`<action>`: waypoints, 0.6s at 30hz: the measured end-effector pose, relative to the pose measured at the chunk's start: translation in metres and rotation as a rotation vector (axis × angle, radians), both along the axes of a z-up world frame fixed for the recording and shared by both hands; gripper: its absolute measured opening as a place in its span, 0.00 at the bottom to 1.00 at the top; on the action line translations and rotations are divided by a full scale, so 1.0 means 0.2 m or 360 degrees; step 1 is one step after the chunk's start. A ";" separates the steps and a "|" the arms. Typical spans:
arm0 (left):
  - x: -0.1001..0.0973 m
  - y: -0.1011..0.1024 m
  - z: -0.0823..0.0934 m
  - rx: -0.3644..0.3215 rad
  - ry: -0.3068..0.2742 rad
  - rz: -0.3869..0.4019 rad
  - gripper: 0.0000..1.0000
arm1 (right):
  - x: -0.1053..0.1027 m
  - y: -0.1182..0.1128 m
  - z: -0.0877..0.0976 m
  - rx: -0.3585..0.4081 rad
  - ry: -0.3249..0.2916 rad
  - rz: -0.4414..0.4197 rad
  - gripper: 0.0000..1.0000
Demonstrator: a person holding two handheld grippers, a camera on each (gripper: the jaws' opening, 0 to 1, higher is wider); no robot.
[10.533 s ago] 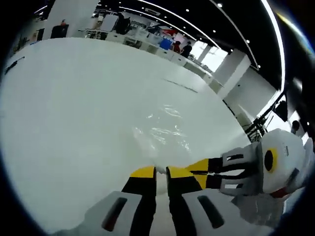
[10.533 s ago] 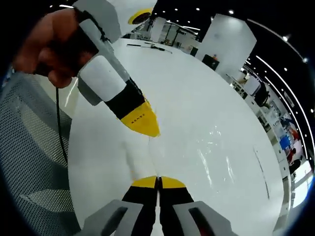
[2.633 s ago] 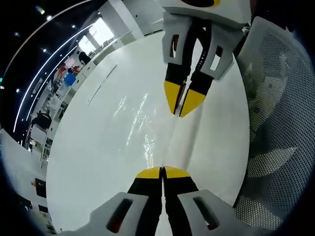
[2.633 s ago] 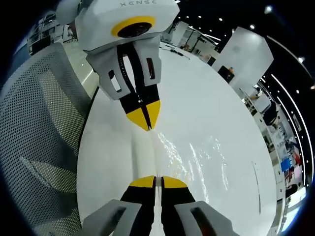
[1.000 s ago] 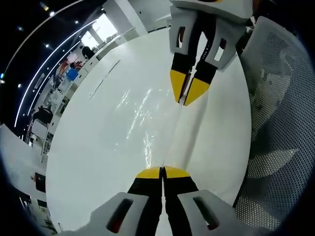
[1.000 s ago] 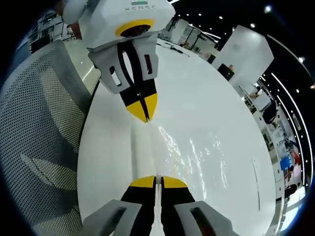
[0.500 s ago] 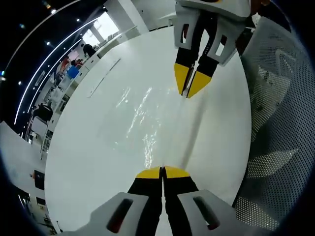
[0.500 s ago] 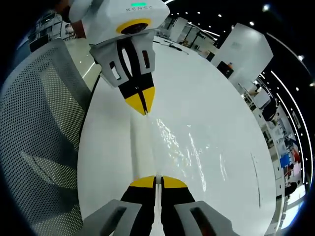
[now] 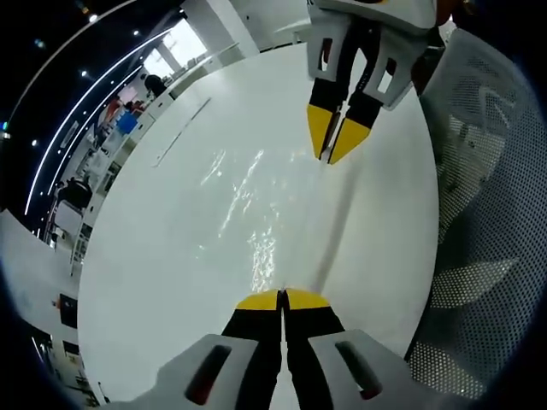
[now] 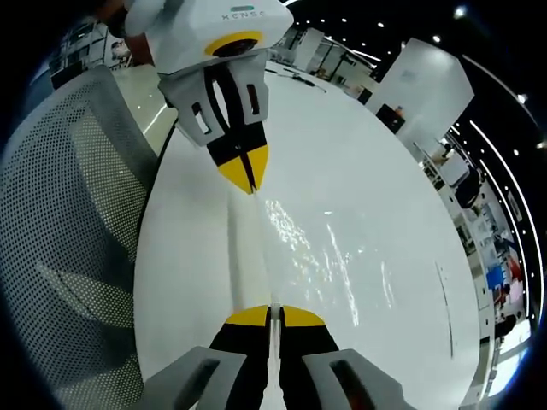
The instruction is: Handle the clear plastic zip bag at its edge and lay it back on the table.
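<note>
The clear plastic zip bag (image 9: pixel 256 222) is stretched taut between the two grippers above the white table (image 9: pixel 171 282); its film glints with reflections. My left gripper (image 9: pixel 282 299) is shut on one end of the bag's edge. My right gripper (image 9: pixel 332 155) faces it from the top of the left gripper view, shut on the other end. In the right gripper view, the right gripper (image 10: pixel 270 315) pinches the bag (image 10: pixel 299 248), and the left gripper (image 10: pixel 244 184) holds the far end, jaws closed.
A grey mesh office chair (image 9: pixel 487 213) stands beside the table's edge, and the chair (image 10: pixel 60 222) fills the left of the right gripper view. Desks and people stand far off across the hall (image 9: pixel 137 111). A thin dark strip (image 10: pixel 444 295) lies on the table.
The two grippers have drawn slightly further apart, pulling the bag's edge straighter; both stay shut on it. Much earlier, they were close together low over the table.
</note>
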State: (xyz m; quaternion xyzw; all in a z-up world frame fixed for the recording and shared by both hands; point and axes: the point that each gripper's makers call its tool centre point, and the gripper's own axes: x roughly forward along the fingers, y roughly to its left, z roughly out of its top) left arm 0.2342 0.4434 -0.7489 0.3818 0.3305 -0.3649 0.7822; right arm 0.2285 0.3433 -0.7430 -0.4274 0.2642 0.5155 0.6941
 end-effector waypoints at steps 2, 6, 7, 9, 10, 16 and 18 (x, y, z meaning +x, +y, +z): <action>0.00 0.00 0.00 -0.0001 0.0002 0.0003 0.00 | 0.00 0.00 0.00 -0.0001 0.0001 -0.0003 0.00; -0.01 0.01 0.00 0.0006 0.0003 0.0008 0.00 | 0.00 -0.01 -0.01 -0.0006 0.0006 -0.0005 0.00; -0.01 0.01 0.00 0.0008 0.0005 0.0009 0.00 | 0.00 -0.01 -0.01 -0.0007 0.0006 -0.0005 0.00; -0.01 0.01 0.00 0.0010 0.0007 0.0011 0.00 | 0.00 -0.02 -0.01 -0.0011 0.0006 -0.0007 0.00; -0.01 0.02 0.00 0.0011 0.0007 0.0012 0.00 | 0.00 -0.02 -0.01 -0.0012 0.0007 -0.0007 0.00; -0.01 0.03 -0.01 0.0012 0.0008 0.0020 0.00 | 0.02 -0.03 -0.03 -0.0017 0.0011 -0.0016 0.00; -0.01 0.03 0.00 0.0014 0.0010 0.0020 0.00 | 0.01 -0.03 -0.02 -0.0014 0.0014 -0.0017 0.00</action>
